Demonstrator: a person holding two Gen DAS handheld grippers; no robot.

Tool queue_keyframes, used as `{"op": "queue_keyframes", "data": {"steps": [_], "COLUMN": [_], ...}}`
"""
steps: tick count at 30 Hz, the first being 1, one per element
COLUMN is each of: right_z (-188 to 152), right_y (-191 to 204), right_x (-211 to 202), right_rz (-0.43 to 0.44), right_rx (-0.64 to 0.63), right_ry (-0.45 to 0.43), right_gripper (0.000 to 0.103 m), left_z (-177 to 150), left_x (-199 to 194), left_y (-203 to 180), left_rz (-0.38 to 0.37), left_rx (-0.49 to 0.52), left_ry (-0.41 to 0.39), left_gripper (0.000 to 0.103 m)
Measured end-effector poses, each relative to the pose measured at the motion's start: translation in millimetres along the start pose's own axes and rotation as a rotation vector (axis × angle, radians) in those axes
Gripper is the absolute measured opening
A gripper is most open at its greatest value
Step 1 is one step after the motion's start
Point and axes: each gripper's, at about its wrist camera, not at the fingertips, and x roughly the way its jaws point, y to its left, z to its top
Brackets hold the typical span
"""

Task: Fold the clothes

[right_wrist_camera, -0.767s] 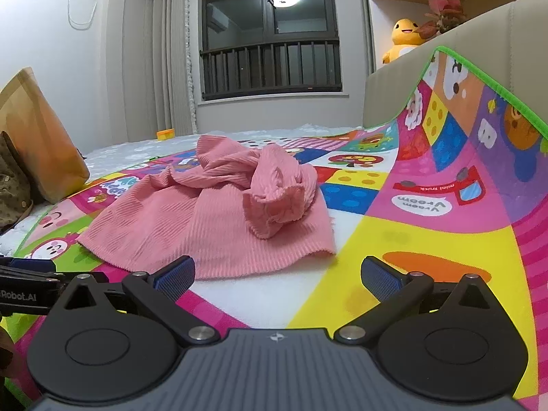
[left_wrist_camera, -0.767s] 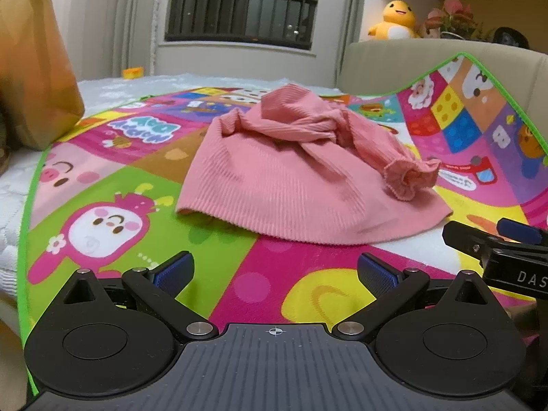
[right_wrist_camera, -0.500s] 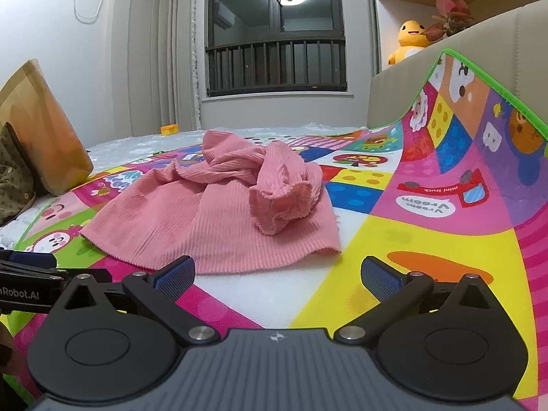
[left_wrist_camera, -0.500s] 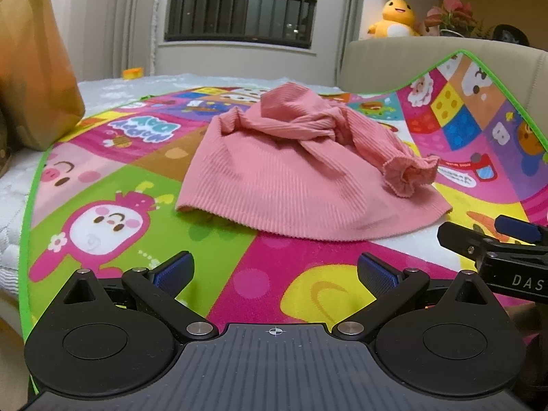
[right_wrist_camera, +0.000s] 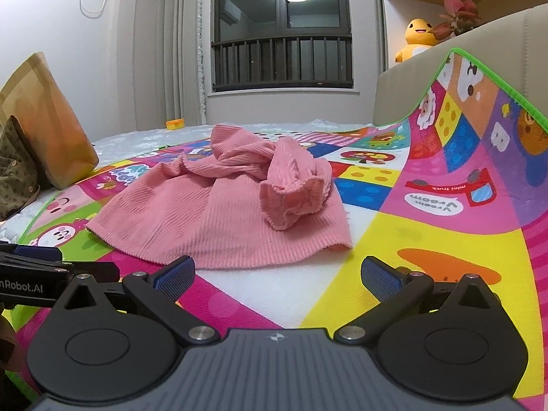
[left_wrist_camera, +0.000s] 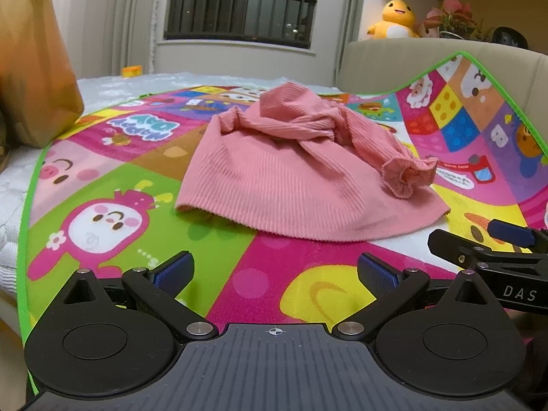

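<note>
A pink ribbed top [left_wrist_camera: 287, 185] [right_wrist_camera: 226, 219] lies crumpled on a colourful play mat [left_wrist_camera: 120, 185] [right_wrist_camera: 428, 239], its sleeves twisted across it and one ruffled cuff [left_wrist_camera: 409, 176] [right_wrist_camera: 294, 202] bunched on top. My left gripper [left_wrist_camera: 274, 274] hovers open just short of the garment's near hem, nothing between its fingers. My right gripper [right_wrist_camera: 275, 272] is open too, its left fingertip [right_wrist_camera: 174, 270] close to the hem. The right gripper [left_wrist_camera: 489, 250] shows at the right edge of the left wrist view; the left gripper's body [right_wrist_camera: 34, 274] shows at the left edge of the right wrist view.
The mat covers a bed and climbs a beige headboard [left_wrist_camera: 394, 58] [right_wrist_camera: 496, 34] on the right. A brown paper bag [left_wrist_camera: 30, 68] [right_wrist_camera: 44, 130] stands at the left, a dotted cloth bag [right_wrist_camera: 13, 171] beside it. A yellow plush duck [left_wrist_camera: 394, 20] [right_wrist_camera: 416, 37] sits on the ledge.
Both grippers have crept forward toward the pink top, so it looks slightly larger. Both stay open. The garment has not moved.
</note>
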Motion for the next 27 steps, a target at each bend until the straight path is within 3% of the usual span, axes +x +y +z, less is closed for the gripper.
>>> {"op": "queue_keyframes", "data": {"steps": [27], "right_z": [-5.4], "right_y": [1.6], "right_x": [1.2], "right_rz": [0.003], "right_rx": [-0.012], "right_ry": [0.026], "right_gripper": [0.103], "left_z": [-4.1], "left_x": [0.4], "left_y": [4.4], "left_rz": [0.000], "left_rx": [-0.011], "left_ry": [0.018], "left_gripper": [0.103]}}
